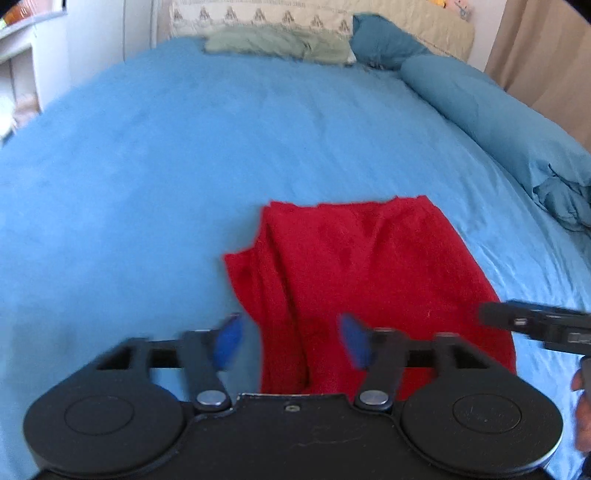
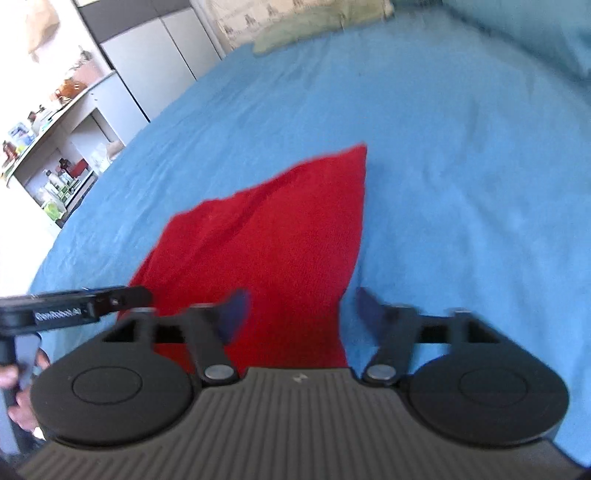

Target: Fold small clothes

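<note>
A small red garment [image 1: 354, 273] lies on the blue bedsheet [image 1: 166, 177], with loose folds along its left side. My left gripper [image 1: 291, 341] is open above the garment's near left edge, holding nothing. In the right wrist view the red garment [image 2: 273, 236] tapers to a far corner. My right gripper [image 2: 301, 314] is open over the garment's near right edge, empty. The right gripper also shows at the right edge of the left wrist view [image 1: 532, 323], and the left gripper shows at the left edge of the right wrist view [image 2: 77, 304].
A green folded cloth [image 1: 277, 44] and patterned pillow [image 1: 258, 16] lie at the bed's far end. Teal pillows [image 1: 498, 122] line the right side. Shelves with small items [image 2: 55, 162] stand left of the bed.
</note>
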A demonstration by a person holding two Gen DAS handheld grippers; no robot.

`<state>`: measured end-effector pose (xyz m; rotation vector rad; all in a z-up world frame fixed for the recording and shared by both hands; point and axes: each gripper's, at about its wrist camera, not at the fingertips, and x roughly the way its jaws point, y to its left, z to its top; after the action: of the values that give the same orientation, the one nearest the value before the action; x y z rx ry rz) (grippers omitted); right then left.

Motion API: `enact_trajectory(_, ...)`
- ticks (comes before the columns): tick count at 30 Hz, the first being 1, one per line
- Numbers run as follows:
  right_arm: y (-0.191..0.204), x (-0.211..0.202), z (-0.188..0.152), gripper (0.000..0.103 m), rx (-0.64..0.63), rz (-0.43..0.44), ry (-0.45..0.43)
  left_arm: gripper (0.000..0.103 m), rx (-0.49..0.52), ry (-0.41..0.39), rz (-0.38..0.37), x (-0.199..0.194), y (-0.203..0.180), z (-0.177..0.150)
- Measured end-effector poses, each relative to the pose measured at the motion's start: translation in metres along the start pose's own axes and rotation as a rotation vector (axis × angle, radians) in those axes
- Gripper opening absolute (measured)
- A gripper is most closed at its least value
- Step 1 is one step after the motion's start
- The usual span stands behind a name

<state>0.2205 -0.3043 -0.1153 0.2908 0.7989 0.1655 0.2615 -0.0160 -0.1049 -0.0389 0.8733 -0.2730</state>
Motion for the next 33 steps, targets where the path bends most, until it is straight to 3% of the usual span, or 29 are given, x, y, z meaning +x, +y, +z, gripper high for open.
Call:
enact_trajectory(6,-0.008,-0.006,-0.024,0.102,-0.072,-0.117,0.019,0.085,-0.016,-0.007,0.070,-0.002,0.017,-0.027)
enact_trajectory(12,-0.023,0.013,-0.038,0.103,0.004,-0.151,0.036,0.086,-0.037,0.027,0.115,0.023,0.026,-0.045)
enact_trajectory(15,-0.020,0.003,-0.037,0.100,0.005,-0.153,0.005,0.083,-0.032,0.008,0.130,0.014,0.023,-0.041)
enact_trajectory(20,0.003,-0.059,-0.030,0.100,-0.065,-0.138,-0.139,0.081,-0.028,-0.121,0.179,-0.046,0.013,-0.030)
enact_trajectory(23,0.019,-0.107,-0.024,0.102,-0.083,-0.142,-0.193,0.084,-0.059,-0.205,0.163,-0.098,0.005,-0.022)
enact_trajectory(25,0.031,-0.139,-0.021,0.103,-0.097,-0.145,-0.208,0.098,-0.057,-0.255,0.161,-0.133,-0.004,-0.020)
enact_trajectory(27,0.042,-0.171,-0.022,0.103,-0.098,-0.151,-0.227,0.103,-0.056,-0.303,0.165,-0.168,-0.014,-0.020)
enact_trajectory(30,0.059,-0.215,-0.026,0.103,-0.098,-0.164,-0.239,0.103,-0.056,-0.336,0.124,-0.212,-0.028,-0.027)
enact_trajectory(33,0.075,-0.246,-0.031,0.103,-0.099,-0.196,-0.226,0.103,-0.031,-0.329,0.147,-0.243,-0.042,-0.042)
